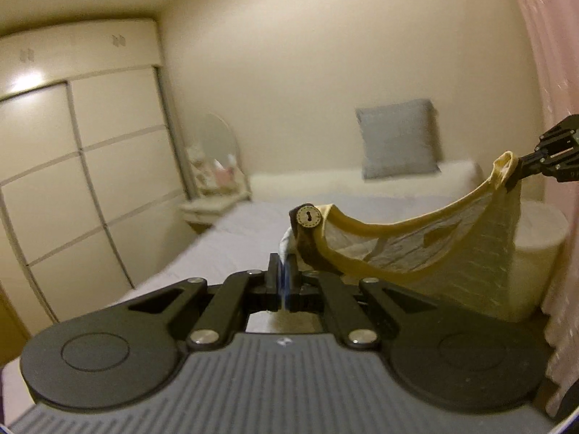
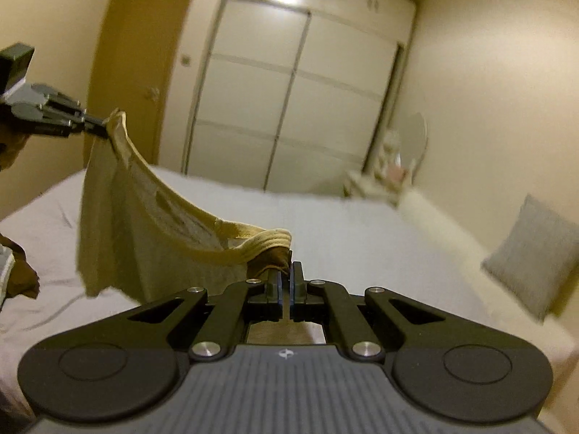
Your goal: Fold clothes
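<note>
— Why is the garment (image 1: 470,249) strung up between the two claws?

— Each one pinches a shoulder: the left claw (image 1: 286,271) is clamped on the end with the wooden button (image 1: 308,217), the right claw (image 2: 287,275) on the other shoulder's ribbed trim. Held apart like this, the body hangs free over the bed (image 2: 325,217) (it sags in the middle), probably so it can be laid down flat for folding.
</note>
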The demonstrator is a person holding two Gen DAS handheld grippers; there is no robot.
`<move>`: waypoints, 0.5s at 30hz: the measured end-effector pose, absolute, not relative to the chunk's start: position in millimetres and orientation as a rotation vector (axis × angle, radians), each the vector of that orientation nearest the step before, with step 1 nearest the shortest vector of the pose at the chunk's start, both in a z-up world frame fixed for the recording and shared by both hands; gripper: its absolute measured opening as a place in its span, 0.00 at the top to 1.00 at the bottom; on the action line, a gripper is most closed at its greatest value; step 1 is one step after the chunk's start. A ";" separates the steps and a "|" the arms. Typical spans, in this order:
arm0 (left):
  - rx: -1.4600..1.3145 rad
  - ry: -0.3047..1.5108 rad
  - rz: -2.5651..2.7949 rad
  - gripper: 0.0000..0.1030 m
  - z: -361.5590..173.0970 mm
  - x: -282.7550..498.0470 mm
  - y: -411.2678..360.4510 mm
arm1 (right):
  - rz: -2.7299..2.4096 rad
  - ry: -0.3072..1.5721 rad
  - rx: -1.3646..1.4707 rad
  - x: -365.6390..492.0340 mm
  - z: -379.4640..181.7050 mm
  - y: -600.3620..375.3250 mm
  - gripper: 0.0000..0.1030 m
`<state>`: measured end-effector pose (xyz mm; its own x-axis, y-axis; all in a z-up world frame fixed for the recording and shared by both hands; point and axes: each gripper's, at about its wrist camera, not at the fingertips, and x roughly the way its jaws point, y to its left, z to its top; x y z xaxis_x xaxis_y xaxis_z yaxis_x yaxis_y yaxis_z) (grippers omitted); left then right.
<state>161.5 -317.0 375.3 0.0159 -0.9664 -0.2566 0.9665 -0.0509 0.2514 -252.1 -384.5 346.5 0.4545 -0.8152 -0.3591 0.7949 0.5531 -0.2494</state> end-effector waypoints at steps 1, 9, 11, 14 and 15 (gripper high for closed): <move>0.392 -0.018 -1.550 1.00 387.7 156.5 -311.5 | -0.984 0.449 -0.079 -256.9 358.4 -384.2 0.99; 0.337 -0.198 -1.412 1.00 478.3 132.7 -292.8 | -0.933 0.294 -0.338 -264.6 445.0 -405.6 0.99; 0.343 -0.212 -1.385 1.00 484.0 134.2 -303.2 | -0.926 0.269 -0.378 -260.0 454.3 -424.9 0.99; 0.362 -0.193 -1.348 1.00 479.8 143.9 -337.0 | -0.914 0.246 -0.426 -248.8 461.1 -461.2 0.99; 0.374 -0.164 -1.339 1.00 469.1 153.3 -355.4 | -0.907 0.244 -0.436 -243.2 461.0 -476.5 0.99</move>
